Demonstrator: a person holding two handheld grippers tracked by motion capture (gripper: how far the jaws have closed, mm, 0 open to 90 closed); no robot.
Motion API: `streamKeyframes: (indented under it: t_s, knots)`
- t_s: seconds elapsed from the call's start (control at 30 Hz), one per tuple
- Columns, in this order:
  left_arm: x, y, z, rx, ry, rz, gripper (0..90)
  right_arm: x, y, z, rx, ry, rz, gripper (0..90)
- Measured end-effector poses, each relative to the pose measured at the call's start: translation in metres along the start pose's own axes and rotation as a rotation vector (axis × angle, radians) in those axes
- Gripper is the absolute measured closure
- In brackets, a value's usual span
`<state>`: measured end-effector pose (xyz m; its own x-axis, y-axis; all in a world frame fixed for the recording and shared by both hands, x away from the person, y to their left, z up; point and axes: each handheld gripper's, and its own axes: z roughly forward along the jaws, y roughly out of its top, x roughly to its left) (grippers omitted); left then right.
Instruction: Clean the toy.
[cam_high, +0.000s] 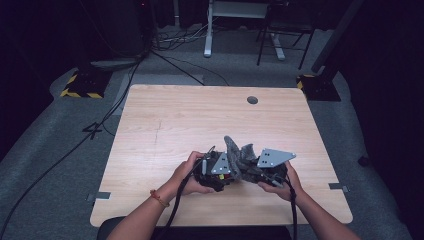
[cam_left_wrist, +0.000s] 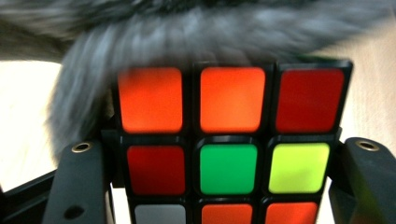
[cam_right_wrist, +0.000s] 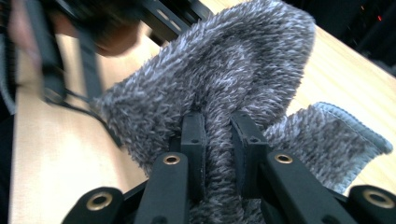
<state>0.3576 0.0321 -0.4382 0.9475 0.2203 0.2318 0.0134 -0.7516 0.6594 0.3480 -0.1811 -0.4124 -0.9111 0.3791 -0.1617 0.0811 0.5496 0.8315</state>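
High view: near the desk (cam_high: 165, 120) front edge, the left hand-held gripper (cam_high: 222, 172) and right hand-held gripper (cam_high: 257, 172) meet under a grey fluffy cloth (cam_high: 240, 152). Left gripper view reveals a puzzle cube (cam_left_wrist: 229, 140) clamped between its jaws, cloth draped behind it. Right gripper view shows narrow jaws pinching the cloth (cam_right_wrist: 219, 88).

In the left gripper view the puzzle cube (cam_left_wrist: 229, 154) runs off the bottom edge, so its lowest row of tiles is cut short, and the grey cloth (cam_left_wrist: 196, 32) above it is smeared with blur and hides the cube's far side. In the right gripper view the other hand (cam_right_wrist: 112, 42) and its tongs at the upper left are too blurred to read. From the high view the cube is almost wholly hidden between the hands and cloth (cam_high: 239, 155).
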Motion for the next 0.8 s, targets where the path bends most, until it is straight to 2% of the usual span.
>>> streamKeyframes:
  t_s: [0.07,0.13,0.23,0.27,0.3,0.33,0.4,0.47,0.5,0.53,0.6,0.63,0.67,0.7,0.8]
  knots:
    - [-0.002,0.001,0.005,0.019,-0.001,0.007,33.0,0.006,0.005,0.002,0.000,0.016,-0.024,77.0]
    - [-0.002,0.001,0.008,0.031,-0.003,0.006,33.1,0.008,0.006,0.004,-0.001,0.023,-0.024,76.9]
    - [0.000,0.000,0.007,0.021,-0.005,-0.008,33.3,0.006,0.005,0.006,0.002,0.020,-0.024,76.7]
    - [0.001,-0.001,0.006,0.009,-0.008,-0.014,33.4,0.004,0.004,0.005,-0.001,0.015,-0.015,76.6]
    - [0.002,-0.001,0.004,-0.005,-0.009,-0.023,33.4,0.000,0.001,0.003,-0.003,-0.017,0.001,76.5]
    - [0.003,-0.002,0.002,-0.013,-0.006,-0.030,33.4,0.000,0.001,0.003,-0.003,-0.017,0.001,76.5]
    - [0.004,-0.002,-0.004,-0.037,-0.002,-0.038,33.5,-0.011,-0.007,0.001,-0.003,-0.036,0.051,76.5]
    - [0.005,-0.003,-0.007,-0.050,-0.004,-0.041,33.5,-0.014,-0.010,0.001,0.004,-0.045,0.059,76.6]
    - [0.006,-0.003,-0.009,-0.066,-0.007,-0.045,33.5,-0.019,-0.014,0.002,0.007,-0.044,0.087,76.5]
    - [0.007,-0.003,-0.014,-0.101,-0.006,-0.057,33.5,-0.026,-0.021,0.003,0.014,-0.040,0.128,76.5]
    - [0.007,-0.003,-0.015,-0.118,-0.006,-0.058,33.5,-0.030,-0.023,0.003,0.016,-0.043,0.142,76.5]
    - [0.007,-0.003,-0.017,-0.134,-0.009,-0.059,33.5,-0.032,-0.025,0.004,0.020,-0.037,0.161,76.5]
    - [0.007,-0.003,-0.018,-0.150,-0.009,-0.055,33.5,-0.036,-0.028,0.005,0.014,-0.011,0.189,76.5]
    - [0.007,-0.003,-0.019,-0.156,-0.014,-0.059,33.5,-0.036,-0.028,0.005,0.014,-0.011,0.189,76.5]
    - [0.006,-0.002,-0.015,-0.137,-0.012,-0.050,33.4,-0.034,-0.028,0.006,-0.017,0.056,0.200,76.6]
